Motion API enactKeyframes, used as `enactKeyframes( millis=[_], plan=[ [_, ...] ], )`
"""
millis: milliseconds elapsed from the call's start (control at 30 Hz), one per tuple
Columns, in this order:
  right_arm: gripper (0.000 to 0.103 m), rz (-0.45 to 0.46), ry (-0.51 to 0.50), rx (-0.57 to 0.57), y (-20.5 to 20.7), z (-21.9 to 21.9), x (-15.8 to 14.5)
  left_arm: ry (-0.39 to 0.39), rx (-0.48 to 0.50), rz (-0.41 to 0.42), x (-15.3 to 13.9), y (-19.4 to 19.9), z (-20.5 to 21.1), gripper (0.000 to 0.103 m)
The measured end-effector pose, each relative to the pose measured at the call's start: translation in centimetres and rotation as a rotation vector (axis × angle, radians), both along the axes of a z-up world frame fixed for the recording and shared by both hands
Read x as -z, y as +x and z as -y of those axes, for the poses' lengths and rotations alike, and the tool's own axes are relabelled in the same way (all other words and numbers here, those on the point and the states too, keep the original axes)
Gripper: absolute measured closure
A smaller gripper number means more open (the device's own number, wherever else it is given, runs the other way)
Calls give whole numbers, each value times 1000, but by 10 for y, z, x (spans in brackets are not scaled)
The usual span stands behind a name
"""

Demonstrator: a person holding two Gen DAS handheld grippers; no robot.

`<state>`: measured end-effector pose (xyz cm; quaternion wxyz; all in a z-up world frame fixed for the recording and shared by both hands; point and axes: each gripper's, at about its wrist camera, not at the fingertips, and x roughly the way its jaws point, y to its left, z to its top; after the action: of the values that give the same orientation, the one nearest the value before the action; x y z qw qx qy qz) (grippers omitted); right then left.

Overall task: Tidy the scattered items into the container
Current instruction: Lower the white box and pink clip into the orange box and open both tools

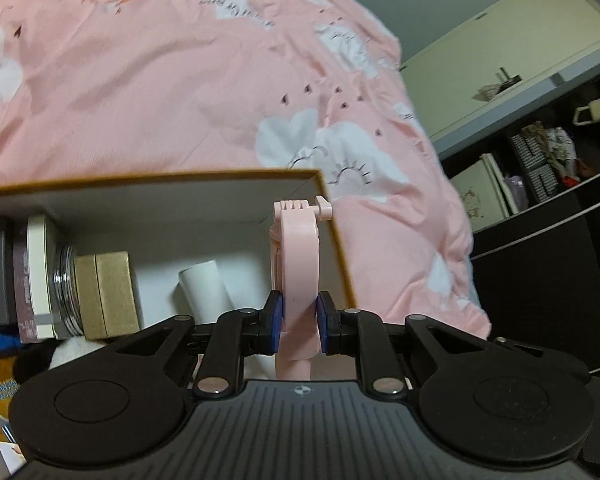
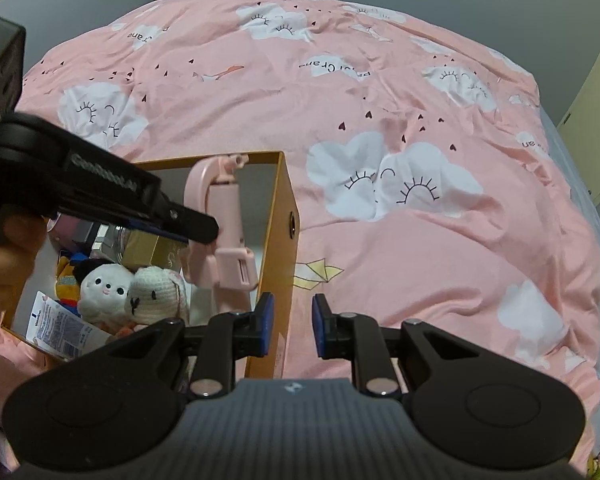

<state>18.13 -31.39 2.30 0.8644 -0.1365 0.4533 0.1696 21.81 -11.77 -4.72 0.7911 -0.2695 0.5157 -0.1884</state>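
Left hand-held gripper (image 1: 299,322) of mine clamps the pink selfie stick (image 1: 298,264) over the box (image 1: 342,248), at its 3 o'clock wall. Right hand-held gripper (image 2: 293,326) hangs empty, pads slightly apart. Released here, it could catch the wall and tip onto the bed (image 2: 420,260).

Both grippers angled downward, side by side.
Left gripper (image 1: 299,322) has its pads clamped on something; right gripper (image 2: 293,326) has its jaws narrowly parted, empty.
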Motion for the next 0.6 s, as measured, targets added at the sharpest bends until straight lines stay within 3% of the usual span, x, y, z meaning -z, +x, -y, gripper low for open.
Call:
enactKeyframes(
  millis=[400,533,600],
  plan=[
    [76,-16,-7,-16,1,-7,7,121,20,-67,14,9,22,82],
    [76,-15,-13,-17,0,-8,6,83,35,-86,20,13,24,82],
    [75,-16,-16,-20,-1,-8,6,117,34,-67,17,11,25,82]
  ],
)
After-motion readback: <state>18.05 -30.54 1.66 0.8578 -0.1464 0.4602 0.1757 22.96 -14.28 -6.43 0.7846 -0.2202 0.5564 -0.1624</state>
